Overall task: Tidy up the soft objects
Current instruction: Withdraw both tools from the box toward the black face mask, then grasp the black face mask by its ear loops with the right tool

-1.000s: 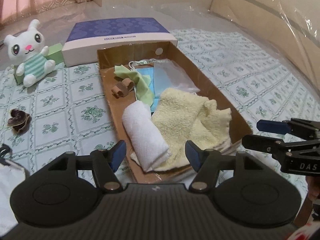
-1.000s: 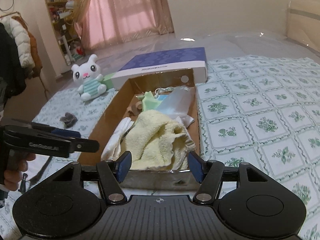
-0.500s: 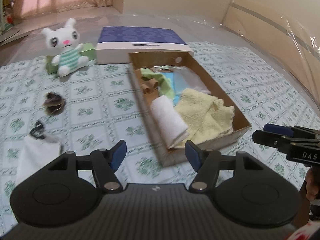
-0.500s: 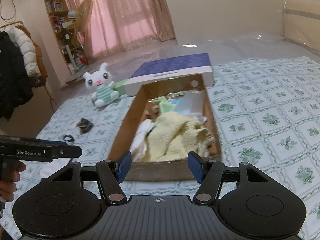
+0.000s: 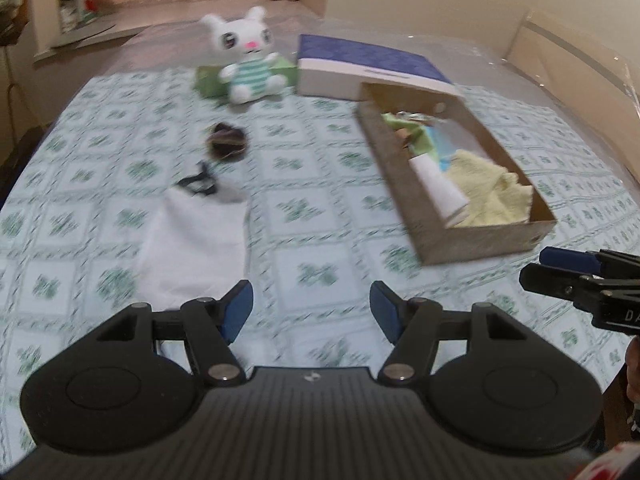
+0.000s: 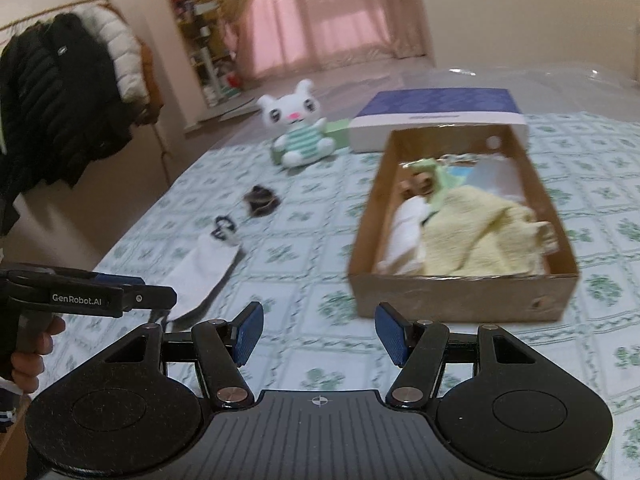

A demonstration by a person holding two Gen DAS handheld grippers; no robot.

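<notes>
- Lettering "GenRobot.AI" marked the left gripper.
- Both the left and the right gripper stood released, empty.
- White cloth lay on the bedspread, beside the cardboard box of towels.

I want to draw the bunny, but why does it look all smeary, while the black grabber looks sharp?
Left wrist view: bunny and sheet smeared by motion blur, left gripper crisp. Right wrist view: bunny and box soft, right gripper sharp.

Pink curtains, coat rack, bookshelf
</notes>
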